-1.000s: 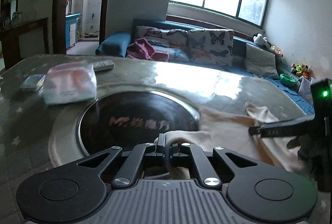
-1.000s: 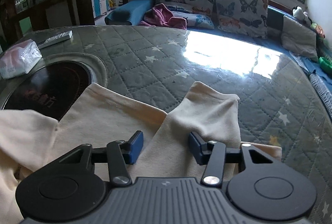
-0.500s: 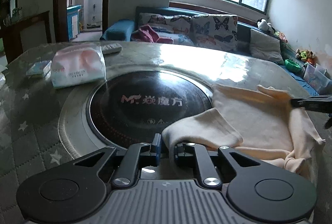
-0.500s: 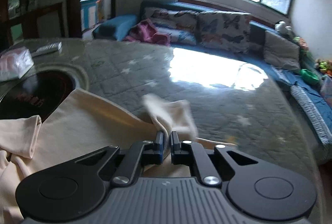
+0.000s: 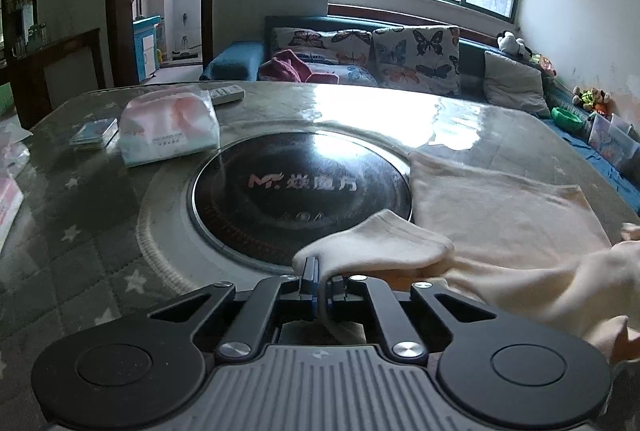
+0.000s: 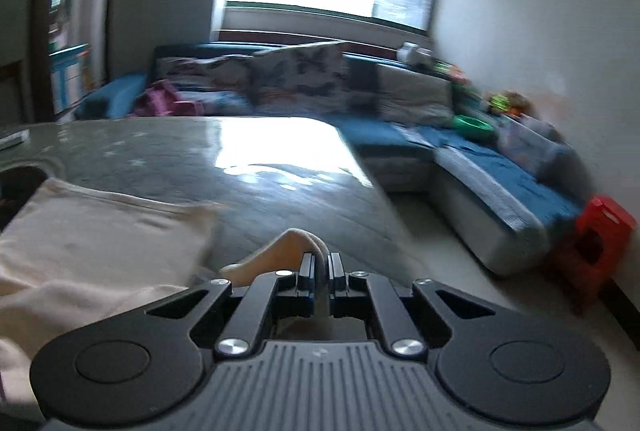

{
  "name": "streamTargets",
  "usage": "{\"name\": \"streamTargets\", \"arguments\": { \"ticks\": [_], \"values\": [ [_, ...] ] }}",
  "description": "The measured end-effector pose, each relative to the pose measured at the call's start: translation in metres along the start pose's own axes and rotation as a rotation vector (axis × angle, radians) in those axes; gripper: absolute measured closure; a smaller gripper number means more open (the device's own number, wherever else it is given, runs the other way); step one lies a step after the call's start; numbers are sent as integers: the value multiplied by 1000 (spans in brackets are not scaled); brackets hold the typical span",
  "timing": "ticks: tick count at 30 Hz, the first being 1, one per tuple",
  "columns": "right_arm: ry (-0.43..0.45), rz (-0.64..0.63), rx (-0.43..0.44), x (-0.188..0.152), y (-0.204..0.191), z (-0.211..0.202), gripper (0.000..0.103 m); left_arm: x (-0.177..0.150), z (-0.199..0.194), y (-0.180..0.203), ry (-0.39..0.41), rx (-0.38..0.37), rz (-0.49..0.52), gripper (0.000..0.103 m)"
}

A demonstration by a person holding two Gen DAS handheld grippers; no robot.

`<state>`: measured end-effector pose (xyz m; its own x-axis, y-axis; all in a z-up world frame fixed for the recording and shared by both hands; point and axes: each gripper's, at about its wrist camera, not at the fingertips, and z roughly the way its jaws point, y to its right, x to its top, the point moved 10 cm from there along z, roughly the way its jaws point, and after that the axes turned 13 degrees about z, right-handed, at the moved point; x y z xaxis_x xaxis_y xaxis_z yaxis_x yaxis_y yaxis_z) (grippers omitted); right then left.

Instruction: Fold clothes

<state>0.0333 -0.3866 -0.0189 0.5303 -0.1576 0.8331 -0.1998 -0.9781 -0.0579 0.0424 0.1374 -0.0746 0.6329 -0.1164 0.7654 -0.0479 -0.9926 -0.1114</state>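
A cream garment (image 5: 500, 215) lies spread on the quilted table, partly over the black round hob (image 5: 296, 191). My left gripper (image 5: 322, 283) is shut on one cream sleeve (image 5: 380, 243) at the hob's near rim. In the right wrist view the garment (image 6: 92, 231) lies at the left. My right gripper (image 6: 320, 271) is shut on the other sleeve (image 6: 292, 243), lifted near the table's right edge. That view is blurred.
A tissue pack (image 5: 168, 127), a small card pack (image 5: 94, 133) and a remote (image 5: 226, 94) lie at the table's far left. A blue sofa (image 5: 400, 63) with butterfly cushions stands behind. A red stool (image 6: 596, 247) stands on the floor at the right.
My right gripper closed on a sleeve and swung right with it toward the table edge. My left gripper, shut on the other sleeve, pulled back and left.
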Motion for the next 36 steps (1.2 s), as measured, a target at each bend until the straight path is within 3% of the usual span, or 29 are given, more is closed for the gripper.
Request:
{"name": "streamTargets", "arguments": {
  "ticks": [4,9,11,16,18,21,26,29,34,36],
  "values": [
    [-59,60,-87,-24,42,2,98,-12,-1,-1,-36,7,13,98],
    [-102,113,-84,-36,59,6,96,-20,-3,-9,-63,22,4,86],
    [-89,96,-60,-32,50,5,93,-19,-8,-10,-56,34,19,74],
    [-94,47,41,-23,17,14,82,-17,-17,-13,-39,44,29,74],
    [-115,20,61,-27,3,24,82,-16,-21,-13,-32,50,28,74],
    [-151,-23,86,-35,-17,41,73,-11,-28,-12,-15,54,27,74],
    [-136,-67,9,-40,-5,49,69,2,-37,1,28,23,50,74],
    [-123,-53,-65,-39,23,42,69,11,-40,14,56,-14,70,74],
    [-119,-7,-222,-41,83,27,69,18,-36,57,69,-134,132,74],
    [-114,18,-246,-40,97,20,68,16,-32,79,59,-183,166,74]
  ]
}}
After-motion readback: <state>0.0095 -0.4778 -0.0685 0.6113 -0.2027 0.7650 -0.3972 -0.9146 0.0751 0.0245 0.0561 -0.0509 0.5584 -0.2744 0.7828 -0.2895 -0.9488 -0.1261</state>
